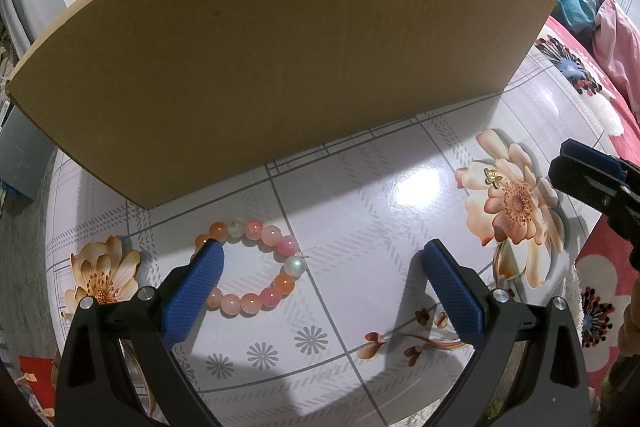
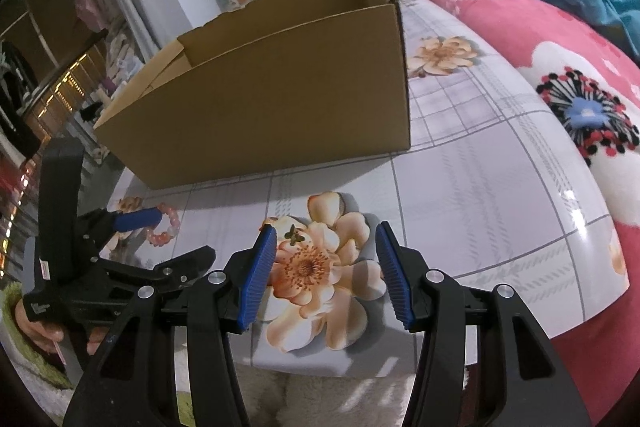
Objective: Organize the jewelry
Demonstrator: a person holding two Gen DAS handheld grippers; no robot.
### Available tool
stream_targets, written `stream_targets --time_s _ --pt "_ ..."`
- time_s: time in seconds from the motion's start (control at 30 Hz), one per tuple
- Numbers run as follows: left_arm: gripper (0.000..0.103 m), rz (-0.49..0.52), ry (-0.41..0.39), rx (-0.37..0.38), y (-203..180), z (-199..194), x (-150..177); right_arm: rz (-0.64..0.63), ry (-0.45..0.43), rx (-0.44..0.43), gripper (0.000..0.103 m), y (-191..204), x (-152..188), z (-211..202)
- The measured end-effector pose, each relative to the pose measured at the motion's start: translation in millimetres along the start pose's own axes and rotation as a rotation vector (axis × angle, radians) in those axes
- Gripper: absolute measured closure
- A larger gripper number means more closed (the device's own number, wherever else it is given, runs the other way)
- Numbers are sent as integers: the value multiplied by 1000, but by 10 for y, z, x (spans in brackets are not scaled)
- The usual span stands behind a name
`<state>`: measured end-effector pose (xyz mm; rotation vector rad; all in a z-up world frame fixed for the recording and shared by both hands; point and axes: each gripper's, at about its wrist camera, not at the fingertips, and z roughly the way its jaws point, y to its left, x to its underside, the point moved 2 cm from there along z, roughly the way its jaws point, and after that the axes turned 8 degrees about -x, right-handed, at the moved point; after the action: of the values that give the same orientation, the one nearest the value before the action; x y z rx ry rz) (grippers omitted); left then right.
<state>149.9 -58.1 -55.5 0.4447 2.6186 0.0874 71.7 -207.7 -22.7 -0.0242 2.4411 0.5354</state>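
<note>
Floral bench [image 1: 400,247] under you: your left gripper [image 1: 320,287] hangs with fingers spread wide and empty, one beside the bead bracelet [image 1: 256,263]. Your right gripper [image 2: 326,271], open and empty, frames the gold butterfly charm [image 2: 295,235], probably lining up a pinch before the cardboard box [image 2: 260,99] behind.

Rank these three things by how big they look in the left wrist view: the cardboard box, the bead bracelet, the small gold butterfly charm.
Largest to smallest, as they look:
1. cardboard box, filling most of the upper picture
2. bead bracelet, partly behind a blue finger pad
3. gold butterfly charm, tiny, lying on a printed flower

The gaps are wide, so nearness to the camera does not change the order.
</note>
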Motion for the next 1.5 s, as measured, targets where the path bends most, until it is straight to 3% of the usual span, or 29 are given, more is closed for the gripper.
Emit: stream_targets --time_s 0.4,0.63,1.03,1.5 --pt "5 3 -28 3 -2 -11 49 -205 27 -9 76 280 129 126" --pt "5 5 -30 4 -4 -9 46 -198 27 7 85 267 99 245" --pt "5 5 -31 5 -5 14 59 -155 66 3 90 354 132 378" --pt "5 11 -32 8 -16 19 81 -154 33 24 92 399 44 482"
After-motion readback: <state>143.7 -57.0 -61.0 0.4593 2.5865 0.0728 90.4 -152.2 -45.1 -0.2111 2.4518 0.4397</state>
